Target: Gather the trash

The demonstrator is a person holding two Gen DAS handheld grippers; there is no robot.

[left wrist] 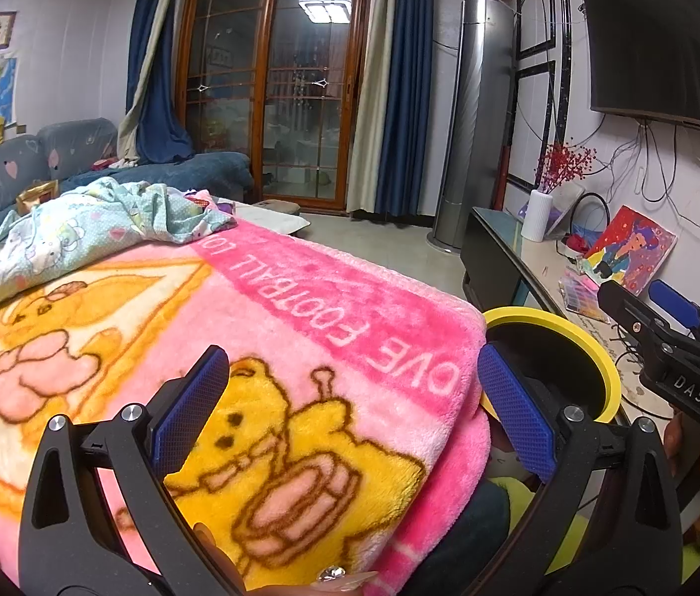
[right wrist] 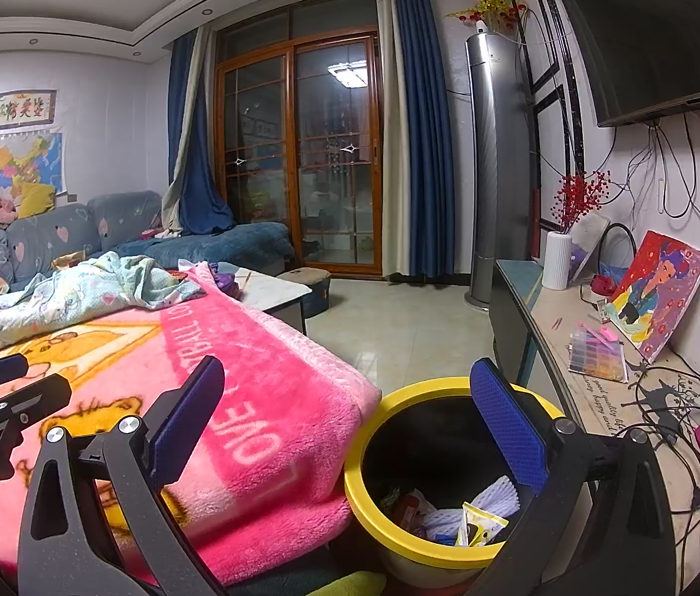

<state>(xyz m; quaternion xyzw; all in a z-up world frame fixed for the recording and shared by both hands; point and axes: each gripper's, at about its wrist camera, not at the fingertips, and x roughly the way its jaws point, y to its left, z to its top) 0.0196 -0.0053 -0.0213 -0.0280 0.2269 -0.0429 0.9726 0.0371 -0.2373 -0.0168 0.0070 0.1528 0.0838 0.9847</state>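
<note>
Blanket (right wrist: 260, 397): pink, yellow bear print, white lettering. Bin (right wrist: 429, 554): yellow rim, black inside. Gripper pads (right wrist: 508, 427): blue, on black frames. Curtains (right wrist: 419, 124): dark blue. Sofa (right wrist: 51, 233): grey-blue, heart pattern.

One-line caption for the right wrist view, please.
Open right gripper above yellow-rimmed trash bin holding wrappers, beside pink blanket.

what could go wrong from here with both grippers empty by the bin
1. The blanket hangs right against the bin rim; a low reach by the right gripper could snag it or drag it in.
2. Loose cables sprawl on the counter beside the bin; a swing that way may catch them.
3. The left gripper sits close to the right one, so they might collide.
</note>
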